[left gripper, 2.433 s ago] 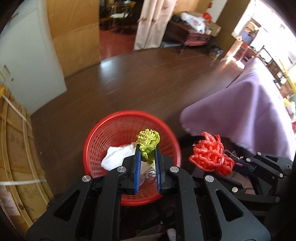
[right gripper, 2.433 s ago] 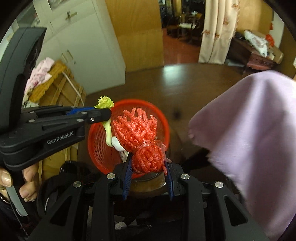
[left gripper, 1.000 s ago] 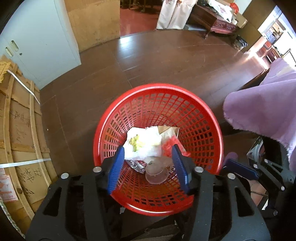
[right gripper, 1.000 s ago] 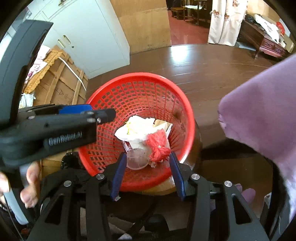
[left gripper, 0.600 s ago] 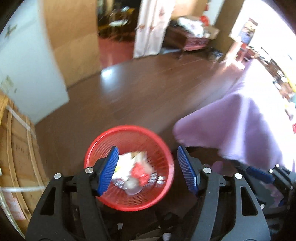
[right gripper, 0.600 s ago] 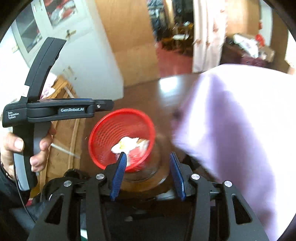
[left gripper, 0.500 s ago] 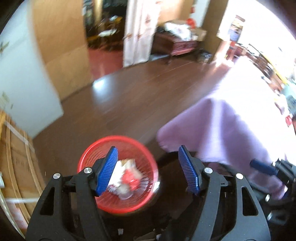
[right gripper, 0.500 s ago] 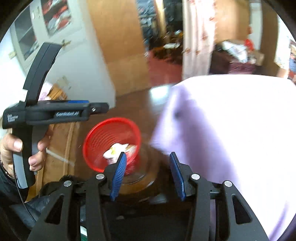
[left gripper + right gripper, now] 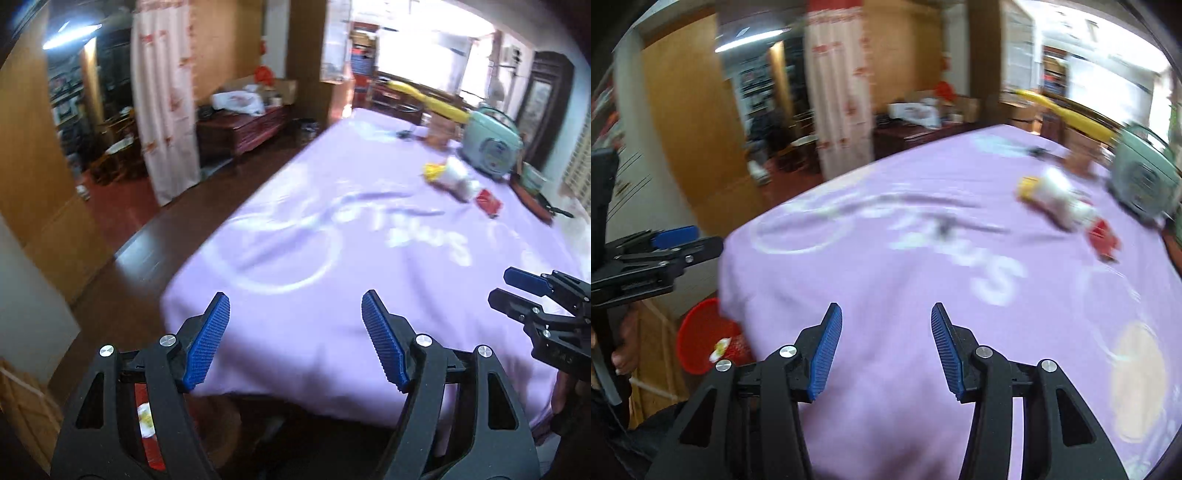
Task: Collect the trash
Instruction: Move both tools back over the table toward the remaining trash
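My left gripper (image 9: 295, 336) is open and empty above the near corner of a table with a purple cloth (image 9: 351, 251). My right gripper (image 9: 886, 343) is open and empty over the same cloth (image 9: 905, 266). It also shows at the right edge of the left wrist view (image 9: 524, 288). Far across the cloth lie a white and yellow piece of trash (image 9: 448, 175) (image 9: 1052, 195) and a small red wrapper (image 9: 488, 201) (image 9: 1102, 236). The red basket (image 9: 698, 339) with trash in it stands on the floor at lower left, partly hidden by the cloth.
A pale green appliance (image 9: 491, 142) (image 9: 1145, 184) stands at the table's far right. A yellow object (image 9: 428, 99) lies behind it. A wooden cabinet (image 9: 243, 125) and a curtain (image 9: 162, 122) stand beyond the dark wood floor. Both views are blurred by motion.
Both grippers let go of their trash into the red basket, opened, then swung up and right from the basket to the purple table.
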`<state>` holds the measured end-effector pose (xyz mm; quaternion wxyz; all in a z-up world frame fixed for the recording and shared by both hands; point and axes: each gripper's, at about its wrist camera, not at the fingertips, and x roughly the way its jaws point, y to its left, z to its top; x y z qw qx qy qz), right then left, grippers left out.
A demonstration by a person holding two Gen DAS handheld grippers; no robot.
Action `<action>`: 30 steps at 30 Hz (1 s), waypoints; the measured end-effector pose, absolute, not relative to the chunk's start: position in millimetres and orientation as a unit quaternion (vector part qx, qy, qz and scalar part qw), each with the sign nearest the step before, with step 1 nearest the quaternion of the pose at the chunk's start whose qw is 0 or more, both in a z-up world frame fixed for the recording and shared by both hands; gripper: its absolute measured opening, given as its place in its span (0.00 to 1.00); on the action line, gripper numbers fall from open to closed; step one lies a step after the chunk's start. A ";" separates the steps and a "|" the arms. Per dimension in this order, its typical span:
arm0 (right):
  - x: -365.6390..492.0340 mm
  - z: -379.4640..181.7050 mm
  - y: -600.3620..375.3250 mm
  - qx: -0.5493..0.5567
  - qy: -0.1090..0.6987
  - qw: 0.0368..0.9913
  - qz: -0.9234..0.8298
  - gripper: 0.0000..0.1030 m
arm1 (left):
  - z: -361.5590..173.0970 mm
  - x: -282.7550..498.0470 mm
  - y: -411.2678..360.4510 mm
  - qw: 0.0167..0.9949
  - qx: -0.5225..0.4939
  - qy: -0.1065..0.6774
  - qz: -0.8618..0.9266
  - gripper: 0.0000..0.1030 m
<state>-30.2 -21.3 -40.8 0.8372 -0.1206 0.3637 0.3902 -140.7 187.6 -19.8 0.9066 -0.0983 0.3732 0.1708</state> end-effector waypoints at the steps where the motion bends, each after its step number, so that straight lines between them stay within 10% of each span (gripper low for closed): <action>1: -22.7 -40.1 -34.3 -0.116 0.364 0.843 0.379 0.49 | -18.5 -128.3 178.3 0.908 -0.094 0.375 0.159 0.70; 22: 123.9 10.1 -153.5 -0.074 0.362 0.902 0.225 0.57 | 8.8 58.4 78.1 0.908 -0.111 0.404 -0.001 0.74; 30: 221.8 -52.3 -125.6 -0.117 0.400 0.888 0.196 0.57 | -8.7 131.3 81.4 0.897 -0.116 0.427 0.010 0.74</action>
